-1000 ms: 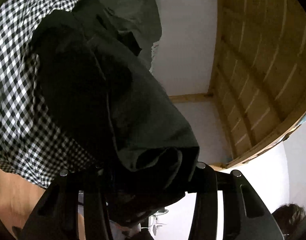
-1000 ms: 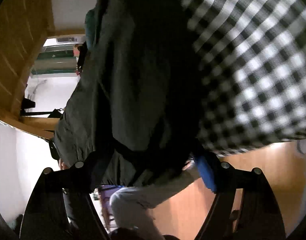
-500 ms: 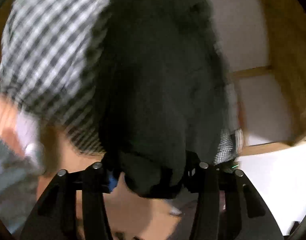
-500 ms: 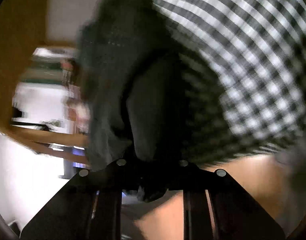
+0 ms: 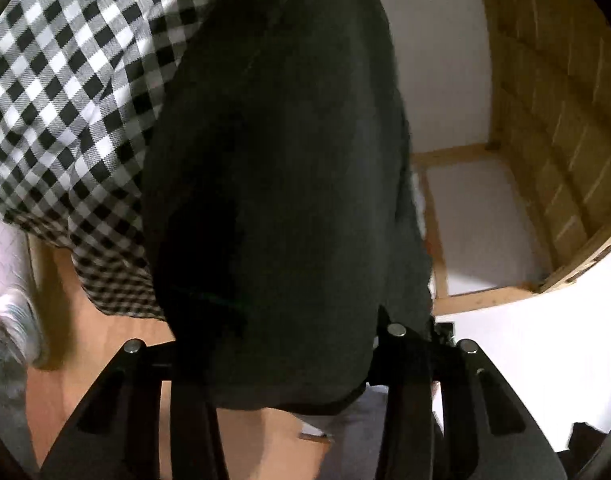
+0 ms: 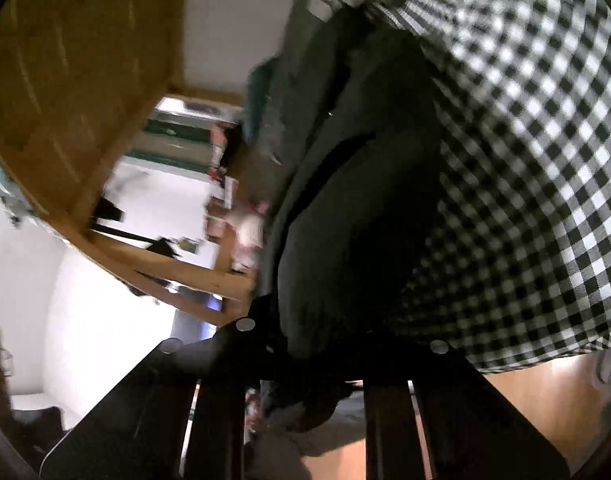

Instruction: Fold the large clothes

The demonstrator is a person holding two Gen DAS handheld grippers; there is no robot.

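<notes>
Above the checked cloth [image 5: 71, 92] that covers the work surface, a dark garment [image 5: 281, 184] hangs lifted between both tools. Left gripper [image 5: 283, 356]: its jaws are pinched on a bunched edge of the fabric, which fills the gap between them and spills over in front. Right gripper [image 6: 329, 344]: likewise clamped on a gathered part of the same dark garment [image 6: 345, 208], with a wad of cloth hanging down past the jaws.

Position of the garment: it runs from each grip up and away toward the checked cloth [image 6: 537, 152]. Whether its far end rests on that cloth or hangs free cannot be told; the fabric blocks most of both views. More clothing [image 6: 305, 40], grey-green, appears heaped at the far end of the surface, though blur prevents a firm identification.

Assessment of progress: early to middle. No flat panel, crease or squared edge is visible anywhere; the garment reads as held up and loosely bunched, not laid out. I judge that spreading it on the checked cloth, smoothing it, and making every fold are all left to do. The heap beyond suggests further items await. Wooden floor [image 5: 105, 332] shows beneath the overhanging cloth edge, so a dropped hem could trail off the surface.
</notes>
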